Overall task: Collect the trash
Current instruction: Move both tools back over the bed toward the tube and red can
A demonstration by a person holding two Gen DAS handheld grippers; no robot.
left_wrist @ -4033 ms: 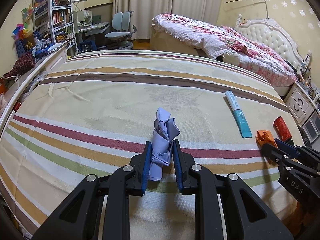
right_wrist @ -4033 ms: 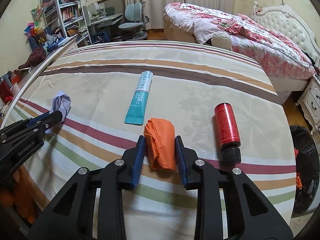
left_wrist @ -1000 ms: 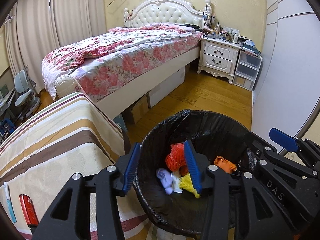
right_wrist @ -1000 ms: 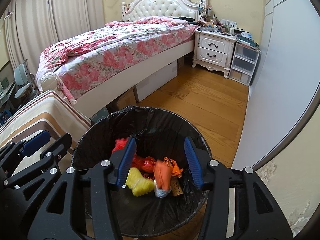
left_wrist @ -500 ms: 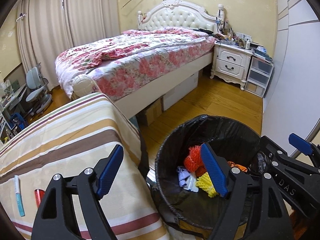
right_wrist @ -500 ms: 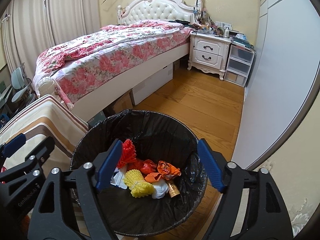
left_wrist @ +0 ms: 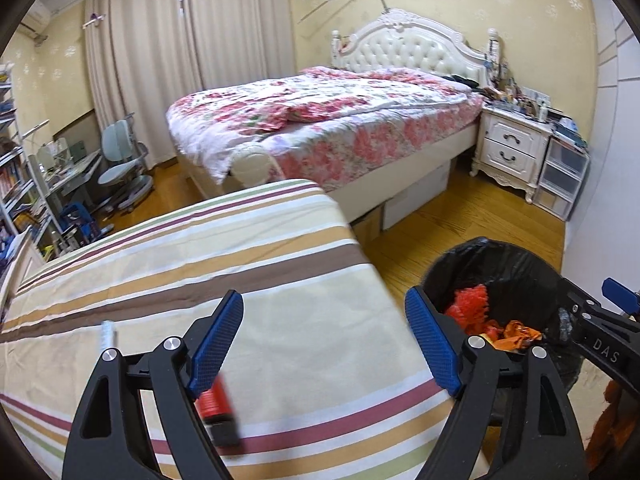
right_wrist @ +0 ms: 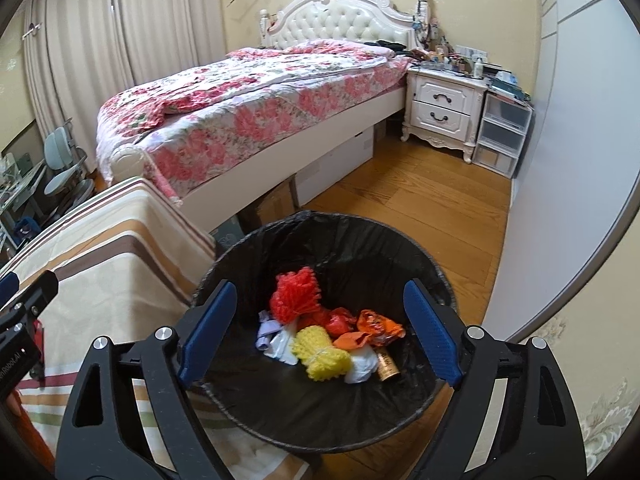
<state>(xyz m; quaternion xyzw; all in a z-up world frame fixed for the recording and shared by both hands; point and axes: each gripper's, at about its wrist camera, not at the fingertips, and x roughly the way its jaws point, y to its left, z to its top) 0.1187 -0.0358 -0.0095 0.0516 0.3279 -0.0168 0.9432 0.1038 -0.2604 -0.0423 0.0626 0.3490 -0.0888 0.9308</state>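
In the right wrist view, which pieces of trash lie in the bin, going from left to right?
Pale purple paper → red fringed bundle → yellow knobbly bundle → orange wrapper, all inside the black-lined bin.

A home bedroom: big bed (right_wrist: 248,112) w/ floral quilt & white tufted headboard (right_wrist: 340,20), white nightstand (right_wrist: 444,112) cluttered w/ bottles etc., clear plastic drawers (right_wrist: 502,136) beside it. Full-length curtains (left_wrist: 160,68), star-pattern wallpaper, wood floor (right_wrist: 420,208); a 2nd bed w/ striped sheet (left_wrist: 200,280), plus swivel chair (left_wrist: 120,164) & bookshelves (left_wrist: 12,168) at left.
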